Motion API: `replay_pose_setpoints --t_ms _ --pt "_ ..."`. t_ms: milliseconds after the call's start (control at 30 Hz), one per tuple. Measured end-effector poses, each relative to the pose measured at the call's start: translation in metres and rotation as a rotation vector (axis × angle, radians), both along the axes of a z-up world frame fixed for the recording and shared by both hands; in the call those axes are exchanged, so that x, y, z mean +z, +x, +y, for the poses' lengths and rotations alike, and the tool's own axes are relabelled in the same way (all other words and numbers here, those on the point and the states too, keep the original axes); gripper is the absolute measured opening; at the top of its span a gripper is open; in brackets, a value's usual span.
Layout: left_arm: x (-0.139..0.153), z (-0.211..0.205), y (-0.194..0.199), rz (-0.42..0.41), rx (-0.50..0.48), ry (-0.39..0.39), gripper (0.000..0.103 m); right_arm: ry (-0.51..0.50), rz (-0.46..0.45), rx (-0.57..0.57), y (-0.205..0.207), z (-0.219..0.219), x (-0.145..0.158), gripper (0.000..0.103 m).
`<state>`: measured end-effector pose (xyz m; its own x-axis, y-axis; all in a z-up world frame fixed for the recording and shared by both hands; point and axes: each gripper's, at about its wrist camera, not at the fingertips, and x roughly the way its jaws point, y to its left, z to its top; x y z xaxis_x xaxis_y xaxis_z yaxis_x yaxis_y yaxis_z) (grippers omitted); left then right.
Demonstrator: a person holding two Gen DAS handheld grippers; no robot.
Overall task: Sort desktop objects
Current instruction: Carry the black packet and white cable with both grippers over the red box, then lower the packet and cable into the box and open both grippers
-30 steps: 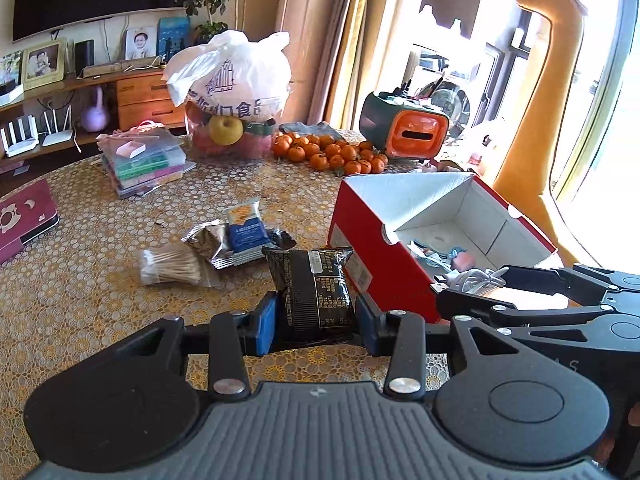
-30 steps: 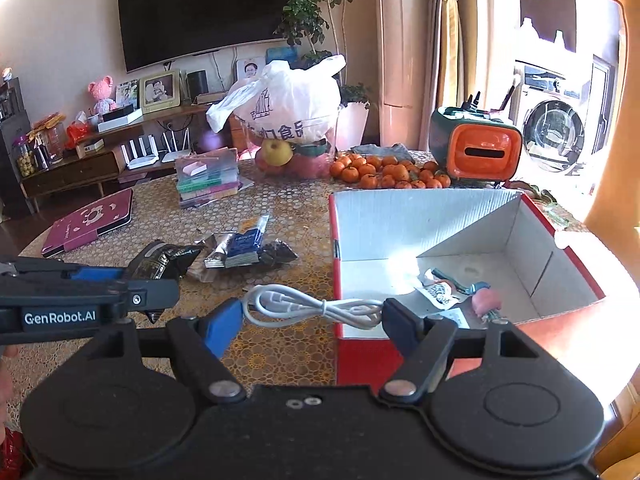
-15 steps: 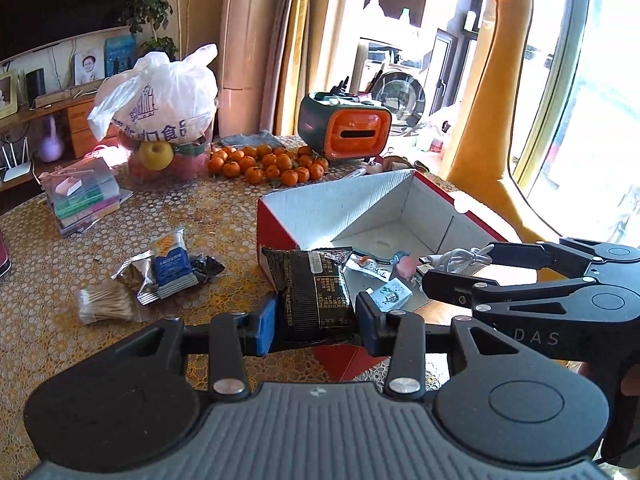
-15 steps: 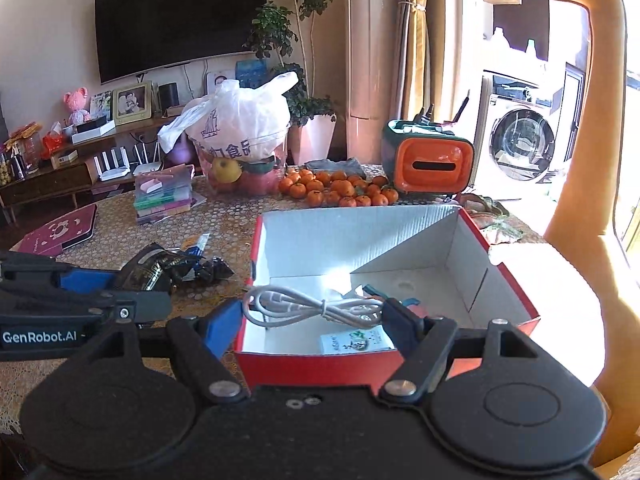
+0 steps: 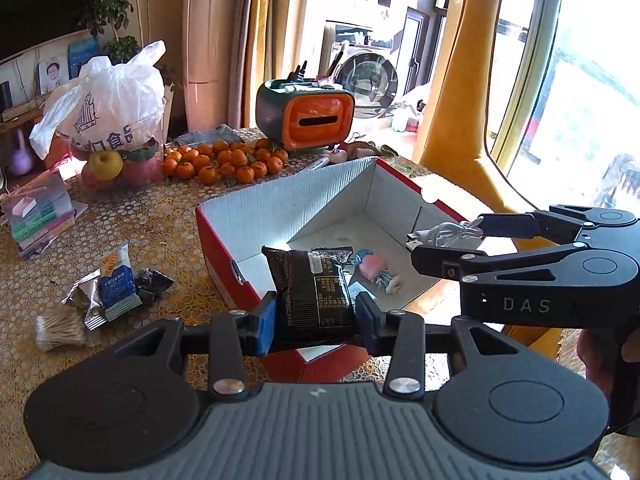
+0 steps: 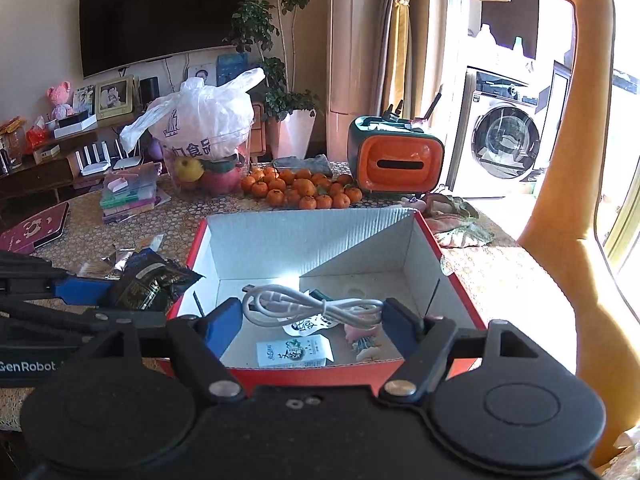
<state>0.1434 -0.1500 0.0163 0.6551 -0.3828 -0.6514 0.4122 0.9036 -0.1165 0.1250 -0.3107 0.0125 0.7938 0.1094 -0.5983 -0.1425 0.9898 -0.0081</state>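
1. L gripper (image 5: pixel 316 320) is clamped on the black snack pack (image 5: pixel 314 288), long axis pointing away from me, over the red box (image 5: pixel 224 240) near corner.
2. R gripper (image 6: pixel 314 316) pinches the white cable (image 6: pixel 296 304) above the box interior, so it's further in than the L. Both drops are prob straight down.

Black snack packet (image 5: pixel 314 292) and coiled white cable (image 6: pixel 308 305) held above red box (image 6: pixel 320 374).

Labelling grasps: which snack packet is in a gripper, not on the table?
The black packet, clamped upright between the left gripper's pads above the box edge. The blue-and-white packet and the foil packets lie on the table.
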Motion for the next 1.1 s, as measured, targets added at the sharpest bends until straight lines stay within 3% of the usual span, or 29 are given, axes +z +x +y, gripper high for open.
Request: replay_pose_setpoints --t_ms 467,1100 --pt "-0.022 -0.034 0.050 0.092 -0.005 0.041 0.041 -0.029 0.054 0.001 0.045 -0.030 -0.011 0.076" --pt "-0.050 -0.061 0.121 0.187 0.041 0.116 0.041 -0.053 0.193 -0.014 0.131 -0.036 -0.054 0.076"
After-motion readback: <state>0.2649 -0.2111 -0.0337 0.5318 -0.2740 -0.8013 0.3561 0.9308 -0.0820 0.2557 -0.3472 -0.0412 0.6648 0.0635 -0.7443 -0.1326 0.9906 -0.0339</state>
